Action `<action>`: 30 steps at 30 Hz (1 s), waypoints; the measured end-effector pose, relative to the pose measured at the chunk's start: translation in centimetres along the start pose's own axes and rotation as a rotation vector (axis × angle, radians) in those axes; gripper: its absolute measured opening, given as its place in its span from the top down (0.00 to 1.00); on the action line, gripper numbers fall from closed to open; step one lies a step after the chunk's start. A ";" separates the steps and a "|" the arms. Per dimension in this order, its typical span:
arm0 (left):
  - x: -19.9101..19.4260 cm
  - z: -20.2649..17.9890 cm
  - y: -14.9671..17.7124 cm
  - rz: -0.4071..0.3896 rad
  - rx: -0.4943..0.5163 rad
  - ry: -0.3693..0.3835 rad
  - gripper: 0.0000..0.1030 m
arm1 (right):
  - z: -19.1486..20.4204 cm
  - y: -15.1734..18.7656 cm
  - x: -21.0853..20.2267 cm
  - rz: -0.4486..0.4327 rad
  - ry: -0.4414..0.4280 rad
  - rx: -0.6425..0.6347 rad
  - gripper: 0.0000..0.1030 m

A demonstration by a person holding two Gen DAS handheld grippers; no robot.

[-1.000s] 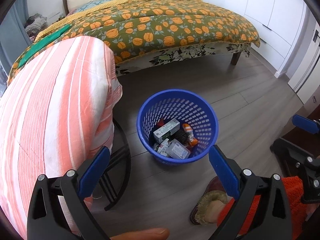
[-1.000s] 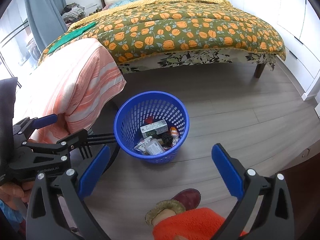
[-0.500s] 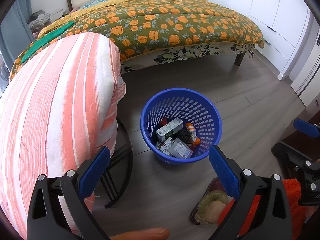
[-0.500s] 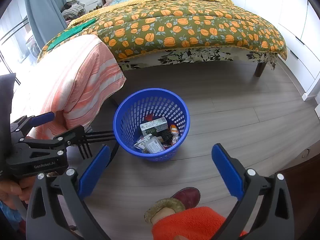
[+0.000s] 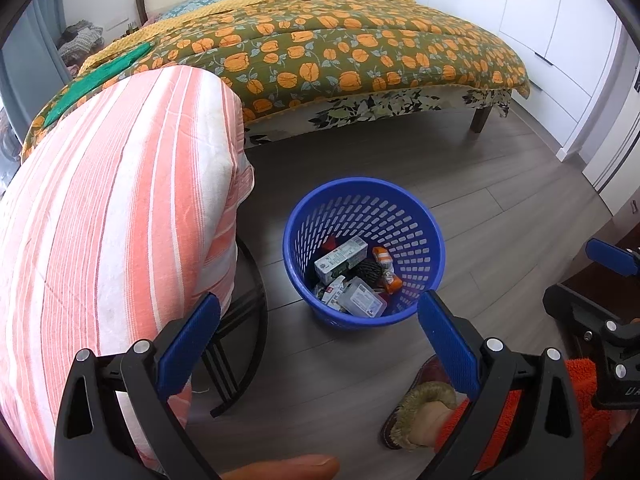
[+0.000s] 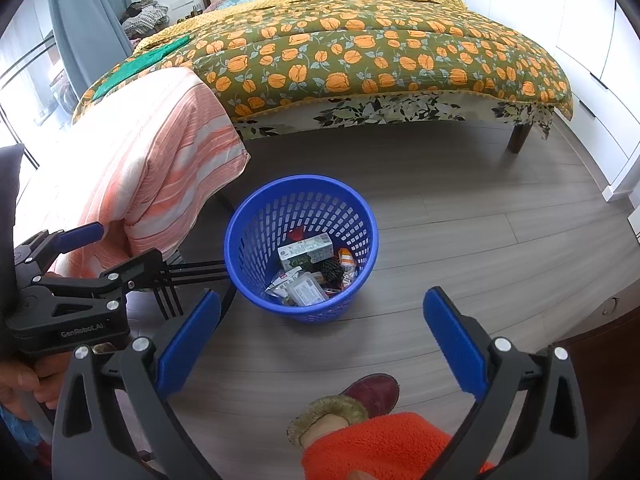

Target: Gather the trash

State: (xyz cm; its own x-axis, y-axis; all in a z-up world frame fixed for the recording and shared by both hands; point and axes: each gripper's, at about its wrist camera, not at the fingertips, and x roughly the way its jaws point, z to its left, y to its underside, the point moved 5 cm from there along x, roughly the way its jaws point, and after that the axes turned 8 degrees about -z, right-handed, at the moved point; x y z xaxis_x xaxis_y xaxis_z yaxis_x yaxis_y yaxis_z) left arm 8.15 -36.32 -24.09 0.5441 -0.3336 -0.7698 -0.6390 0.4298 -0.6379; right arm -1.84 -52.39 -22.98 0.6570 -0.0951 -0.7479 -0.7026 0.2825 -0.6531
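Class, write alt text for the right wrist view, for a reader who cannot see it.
A blue basket holding cartons and wrappers stands on a grey wood floor, beyond the open, empty right gripper. A flower-quilted bed lies behind it.

Blue perforated plastic basket stands on the grey wood-plank floor, in front of the bed with the orange-flowered quilt. Left of it, a pink-and-white striped cloth drapes over a black metal frame. A white-and-green carton lies inside the basket among other packets.
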 end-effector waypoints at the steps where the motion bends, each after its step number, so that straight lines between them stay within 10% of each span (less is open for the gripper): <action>1: 0.0 0.0 0.0 -0.001 0.000 -0.001 0.05 | 0.0 0.0 0.0 0.000 0.000 0.000 0.05; 30: 0.1 0.1 0.1 -0.001 0.000 -0.020 0.05 | 0.1 0.3 0.2 0.004 0.001 -0.003 0.04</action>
State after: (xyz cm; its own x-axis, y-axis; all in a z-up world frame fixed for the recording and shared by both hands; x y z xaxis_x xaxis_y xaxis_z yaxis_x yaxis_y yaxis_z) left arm 8.19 -36.20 -24.23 0.5551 -0.3173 -0.7689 -0.6388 0.4293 -0.6384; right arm -1.87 -52.19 -23.35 0.6540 -0.0946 -0.7505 -0.7061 0.2796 -0.6506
